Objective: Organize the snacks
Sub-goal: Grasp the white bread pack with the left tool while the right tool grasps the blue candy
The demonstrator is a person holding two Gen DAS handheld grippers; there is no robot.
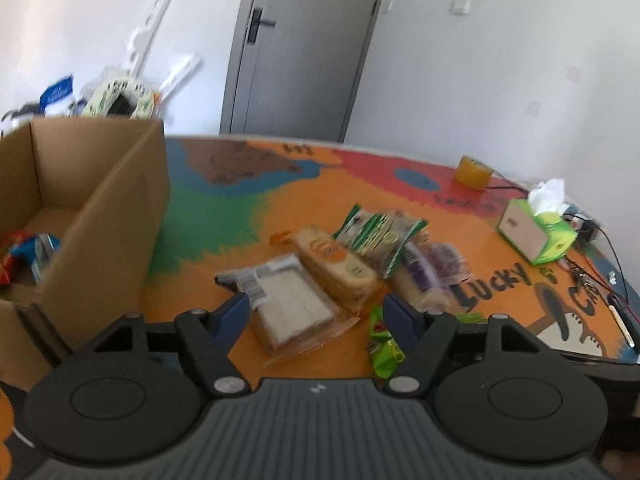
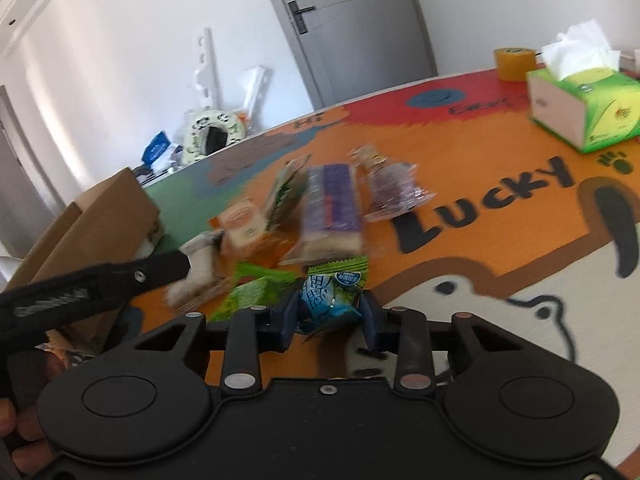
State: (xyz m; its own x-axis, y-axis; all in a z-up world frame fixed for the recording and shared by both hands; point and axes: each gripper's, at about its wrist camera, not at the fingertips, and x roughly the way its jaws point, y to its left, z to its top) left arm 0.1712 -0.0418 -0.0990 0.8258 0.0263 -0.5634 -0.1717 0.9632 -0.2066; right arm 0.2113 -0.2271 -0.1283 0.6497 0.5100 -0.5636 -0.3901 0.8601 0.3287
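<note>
We see the right gripper pinched on the blue snack packet at the surface's near edge. Risk: it holds only crinkly wrapper, so the packet could slip on the lift.

The left gripper is wide open, straddling the clear-wrapped sandwich, pads not touching. Risk: the orange-label sandwich leans against it at 1 o'clock, and closing may drag both.

The cardboard box sits at 10 o'clock. The two tools are close together and could collide.

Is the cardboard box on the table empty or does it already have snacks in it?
Not empty. The left wrist view shows the cardboard box open-topped, with red and blue wrappers lying on its floor.
</note>
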